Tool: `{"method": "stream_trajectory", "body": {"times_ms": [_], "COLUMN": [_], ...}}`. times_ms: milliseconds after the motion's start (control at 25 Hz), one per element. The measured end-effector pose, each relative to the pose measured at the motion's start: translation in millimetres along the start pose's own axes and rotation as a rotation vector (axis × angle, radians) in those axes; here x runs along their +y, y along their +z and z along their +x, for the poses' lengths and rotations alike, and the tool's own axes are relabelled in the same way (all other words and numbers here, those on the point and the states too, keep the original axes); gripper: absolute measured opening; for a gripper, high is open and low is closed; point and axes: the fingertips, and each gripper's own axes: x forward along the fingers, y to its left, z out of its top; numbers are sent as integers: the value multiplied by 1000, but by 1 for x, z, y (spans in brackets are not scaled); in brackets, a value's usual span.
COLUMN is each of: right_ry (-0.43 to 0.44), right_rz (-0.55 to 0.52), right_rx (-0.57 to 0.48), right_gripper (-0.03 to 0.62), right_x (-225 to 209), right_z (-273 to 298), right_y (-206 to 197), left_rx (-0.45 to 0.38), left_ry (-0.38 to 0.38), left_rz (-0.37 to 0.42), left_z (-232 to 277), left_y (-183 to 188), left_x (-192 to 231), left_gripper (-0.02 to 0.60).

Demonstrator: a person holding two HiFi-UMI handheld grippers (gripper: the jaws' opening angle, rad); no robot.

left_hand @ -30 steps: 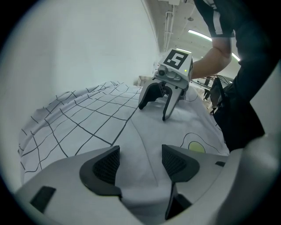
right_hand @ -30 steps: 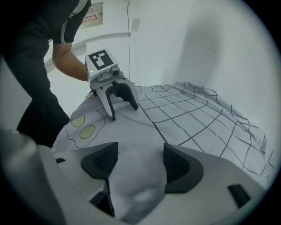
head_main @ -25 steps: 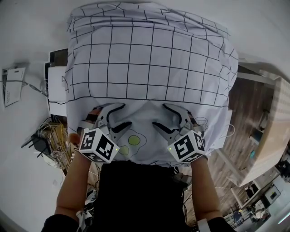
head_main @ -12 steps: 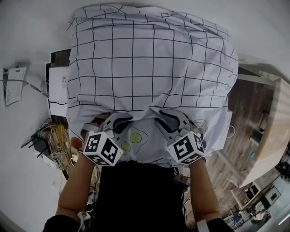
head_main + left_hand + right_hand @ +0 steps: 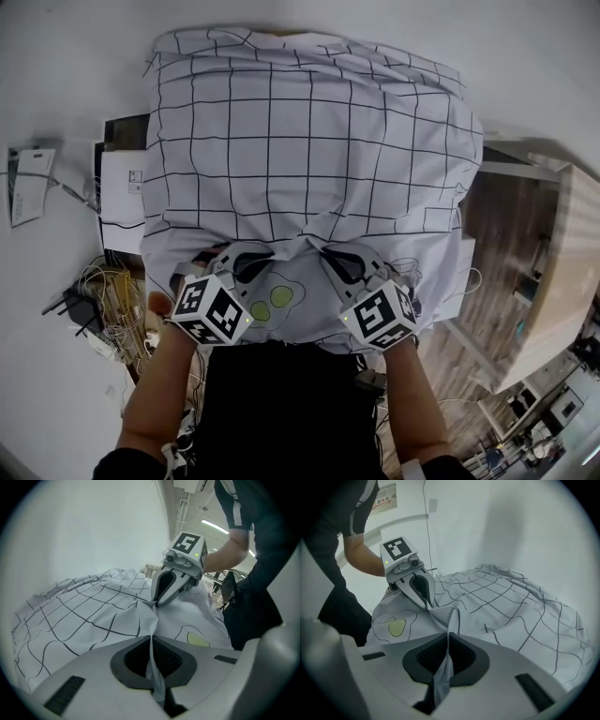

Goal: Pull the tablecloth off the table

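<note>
A white tablecloth [image 5: 309, 141] with a black grid drapes over the whole table, its near hem printed with green egg shapes [image 5: 279, 296]. My left gripper [image 5: 246, 255] and right gripper [image 5: 326, 251] sit side by side at the near edge. Each is shut on a pinched ridge of cloth. In the left gripper view a fold of tablecloth [image 5: 140, 616] runs into the closed jaws of the left gripper [image 5: 151, 641], with the right gripper [image 5: 157, 603] just beyond. The right gripper view shows the right gripper [image 5: 448, 637] pinching the tablecloth [image 5: 511, 606] likewise, beside the left gripper [image 5: 427, 604].
White boxes and papers [image 5: 120, 183] lie on the floor at the table's left, with a tangle of cables [image 5: 103, 291] below them. A wooden bench [image 5: 562, 262] stands at the right. A white wall rises behind the table.
Both grippers went from wide open over the near edge to shut on the cloth. The cloth between them has gathered into raised folds, and both hands moved slightly toward each other.
</note>
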Motion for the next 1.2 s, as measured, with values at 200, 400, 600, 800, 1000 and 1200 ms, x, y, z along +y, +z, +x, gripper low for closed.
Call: {"method": "stream_trajectory", "body": {"times_ms": [200,400,600,800,1000,1200], "right_ry": [-13,-37,-56,-72,-108,-136], "right_rz": [13,8,-4,4,-13,-37], "right_rx": [-49,-83,-108,-145,-178,-211], "right_gripper": [24,24,23,23,23,23], "right_x": [-3,-5,-6,-6,-8,-15], "right_z": [-17,-37,-58,-77,-96,-115], "right_y": [17,39,61,80,102,126], "left_rx": [-75,-128,-153,-192,-228,-278], "left_ry": [7,16,22,36,83,115], "left_rz": [-37,-38,-25,-43,-24,-27], "left_z": [-15,-39,-60,-78,-101,-122], "left_y": [17,39,59,75,95,116], "left_x": [3,4,8,11,15,23], "left_gripper": [12,12,12,12,12,12]}}
